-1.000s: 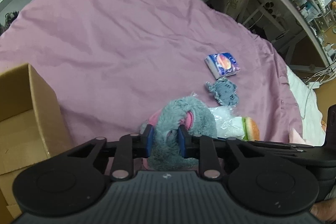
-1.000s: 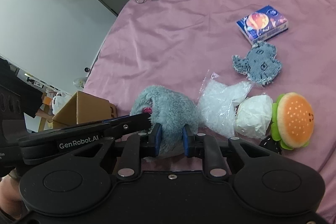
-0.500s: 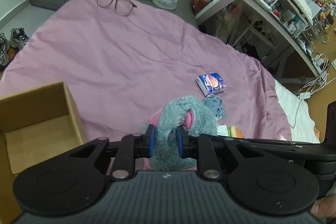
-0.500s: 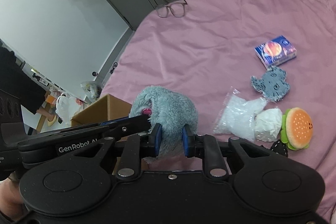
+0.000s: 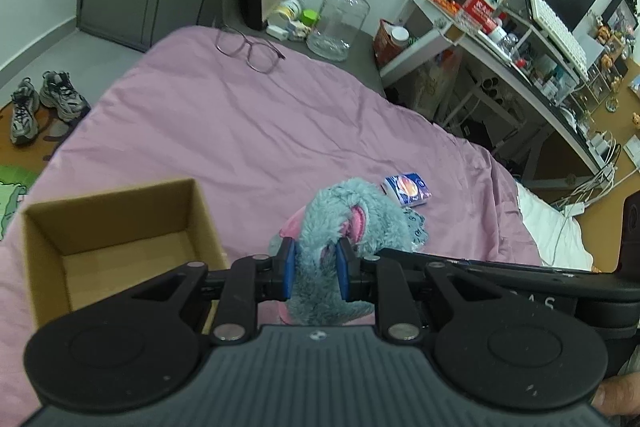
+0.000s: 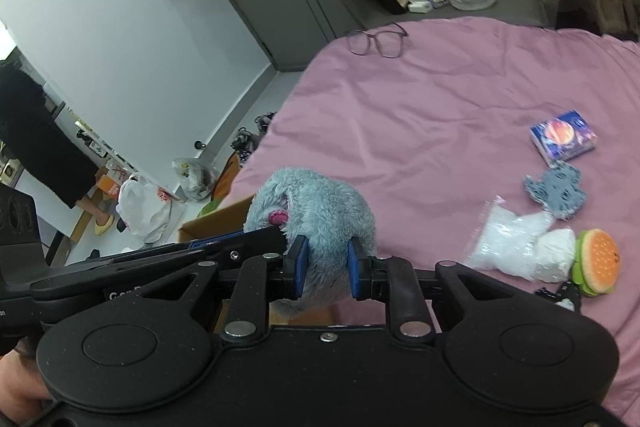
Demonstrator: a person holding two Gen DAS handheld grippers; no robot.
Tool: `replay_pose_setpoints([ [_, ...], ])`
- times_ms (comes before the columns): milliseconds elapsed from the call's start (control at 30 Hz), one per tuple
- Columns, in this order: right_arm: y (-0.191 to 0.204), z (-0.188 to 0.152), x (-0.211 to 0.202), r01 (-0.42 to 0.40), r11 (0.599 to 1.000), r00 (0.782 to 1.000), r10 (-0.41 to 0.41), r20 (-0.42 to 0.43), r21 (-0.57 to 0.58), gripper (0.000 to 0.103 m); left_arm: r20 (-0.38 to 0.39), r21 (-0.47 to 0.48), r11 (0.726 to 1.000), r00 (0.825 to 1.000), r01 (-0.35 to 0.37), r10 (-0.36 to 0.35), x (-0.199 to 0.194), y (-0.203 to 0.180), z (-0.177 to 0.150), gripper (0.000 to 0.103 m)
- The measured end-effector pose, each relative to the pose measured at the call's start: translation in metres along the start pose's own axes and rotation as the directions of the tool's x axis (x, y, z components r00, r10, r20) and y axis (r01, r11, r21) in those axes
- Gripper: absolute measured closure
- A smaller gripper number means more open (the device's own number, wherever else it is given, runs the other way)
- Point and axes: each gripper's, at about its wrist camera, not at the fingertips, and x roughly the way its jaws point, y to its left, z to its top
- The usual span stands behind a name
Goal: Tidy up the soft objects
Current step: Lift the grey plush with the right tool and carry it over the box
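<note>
In the left view, my left gripper (image 5: 315, 269) is squeezed tight on the fluffy gray toy (image 5: 344, 223). I have lifted it up off the pink bed (image 5: 240, 131). Now the open box (image 5: 116, 227) at the bed's near left edge shows fully, so dropping it in should come next.

In the right view, my right gripper (image 6: 325, 271) pinches the toy too. The burger toy (image 6: 598, 261) and the bag (image 6: 506, 241) sit lower near the right edge.

Even, soft indoor light; fisheye-bent edges, right view perhaps slightly motion-blurred.

Glasses (image 5: 250, 51) lie on the pink bedspread (image 5: 224, 131); sneakers (image 5: 44, 105) on the floor.
</note>
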Motion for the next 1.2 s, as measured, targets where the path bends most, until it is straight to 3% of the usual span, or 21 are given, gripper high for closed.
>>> replay_pose_setpoints([
  [500, 0.061, -0.005, 0.028, -0.032, 0.998, 0.999, 0.031, -0.019, -0.057, 0.082, 0.054, -0.057, 0.998, 0.998, -0.04, 0.043, -0.04, 0.054, -0.004, 0.083],
  [1200, 0.099, -0.026, 0.095, -0.032, 0.997, 0.991, 0.022, -0.134, -0.072, 0.081, -0.001, -0.137, 0.986, 0.995, -0.094, 0.095, -0.034, 0.131, -0.022, 0.083],
])
